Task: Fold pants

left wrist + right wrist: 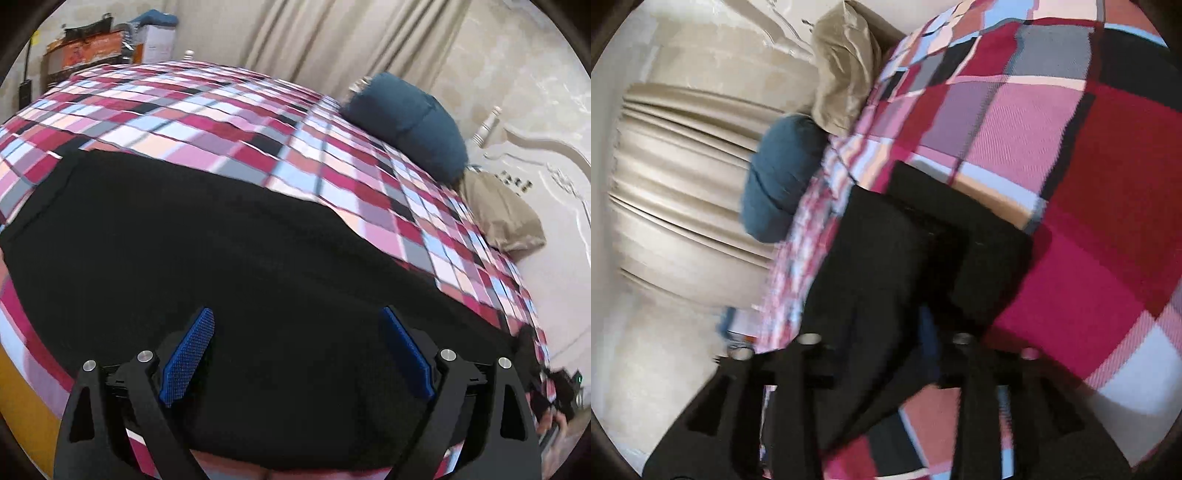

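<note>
The black pants [207, 251] are spread flat on the checked bedspread [192, 107] of the bed. In the left wrist view they fill the lower and middle part of the frame, from the left edge to the lower right. In the right wrist view the pants [886, 258] are seen as a dark band from the centre down to the lower middle, with a squared end near the centre that looks already doubled over, though the blur leaves this unsure.

The left claw [295, 354] is seen in the lower part of its frame with its blue pads [192, 354] set wide apart; nothing is caught between them and the cloth lies beneath. It is released. The right claw [886, 354] is blurred in the lower part of its frame. Its arms are seen parted, but the fingertips are lost against the black fabric, so whether cloth is pinched cannot be told.

The step in hand is judged to be a pause between folds: one fold laid down, the next grip not yet taken. For the next move, an edge or corner of the pants would need to be pinched through all layers and carried across evenly, so that no layer is dragged askew.

Further out, a blue cushion [406, 125] and a beige pillow [502, 218] are seen at the right of the bed, with curtains [314, 40] behind.
</note>
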`<action>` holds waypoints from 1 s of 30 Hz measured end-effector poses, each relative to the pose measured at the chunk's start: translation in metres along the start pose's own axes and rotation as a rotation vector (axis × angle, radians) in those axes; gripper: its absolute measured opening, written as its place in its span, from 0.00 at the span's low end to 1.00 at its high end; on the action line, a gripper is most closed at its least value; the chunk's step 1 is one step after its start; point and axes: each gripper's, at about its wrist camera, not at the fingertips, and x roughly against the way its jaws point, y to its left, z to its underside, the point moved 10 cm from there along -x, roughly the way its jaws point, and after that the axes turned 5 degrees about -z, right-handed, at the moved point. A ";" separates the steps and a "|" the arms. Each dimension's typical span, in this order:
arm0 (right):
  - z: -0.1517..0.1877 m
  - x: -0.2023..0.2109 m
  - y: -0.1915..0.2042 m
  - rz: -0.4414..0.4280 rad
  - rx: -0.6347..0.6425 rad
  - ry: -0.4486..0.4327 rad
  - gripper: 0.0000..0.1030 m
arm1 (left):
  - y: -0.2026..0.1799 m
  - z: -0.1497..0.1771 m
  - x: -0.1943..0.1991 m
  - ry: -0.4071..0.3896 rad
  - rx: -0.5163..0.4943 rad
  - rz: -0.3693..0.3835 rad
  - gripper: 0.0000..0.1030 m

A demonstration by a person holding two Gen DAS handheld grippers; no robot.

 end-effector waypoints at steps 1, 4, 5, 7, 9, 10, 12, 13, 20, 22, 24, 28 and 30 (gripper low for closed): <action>-0.001 -0.002 0.002 -0.002 0.003 -0.002 0.45 | -0.006 0.004 -0.001 0.008 -0.012 0.009 0.87; -0.007 -0.011 0.007 0.056 0.033 -0.012 0.28 | -0.028 0.017 -0.008 0.039 -0.039 0.030 0.87; -0.007 -0.016 0.007 0.083 0.042 0.003 0.04 | -0.033 0.019 -0.010 0.047 -0.040 0.039 0.87; -0.009 -0.024 0.009 0.121 0.062 0.025 0.05 | -0.047 0.025 -0.011 0.063 -0.043 0.065 0.87; -0.013 -0.028 0.021 0.121 0.096 0.022 0.05 | -0.059 0.027 -0.010 0.064 -0.055 0.085 0.87; -0.017 -0.028 0.033 0.099 0.117 0.010 0.05 | -0.066 0.028 -0.008 0.061 -0.066 0.092 0.87; -0.026 -0.018 0.066 0.020 0.165 -0.032 0.05 | -0.079 0.030 -0.006 0.046 -0.096 0.105 0.87; -0.029 -0.011 0.079 -0.009 0.193 -0.057 0.05 | -0.084 0.032 -0.006 0.042 -0.110 0.108 0.87; -0.019 0.011 0.014 0.119 0.176 -0.073 0.05 | -0.107 0.048 -0.021 0.054 -0.164 0.118 0.87; -0.008 0.006 -0.019 0.137 0.118 -0.020 0.05 | -0.110 0.051 -0.023 0.061 -0.170 0.120 0.87; -0.005 0.008 -0.026 0.109 0.102 -0.009 0.05 | -0.110 0.051 -0.024 0.056 -0.180 0.115 0.87; -0.022 0.026 -0.006 0.266 0.251 -0.055 0.26 | -0.101 0.042 -0.022 0.035 -0.169 0.103 0.87; -0.033 0.023 0.025 0.294 0.359 -0.080 0.34 | -0.097 0.041 -0.025 0.040 -0.154 0.100 0.87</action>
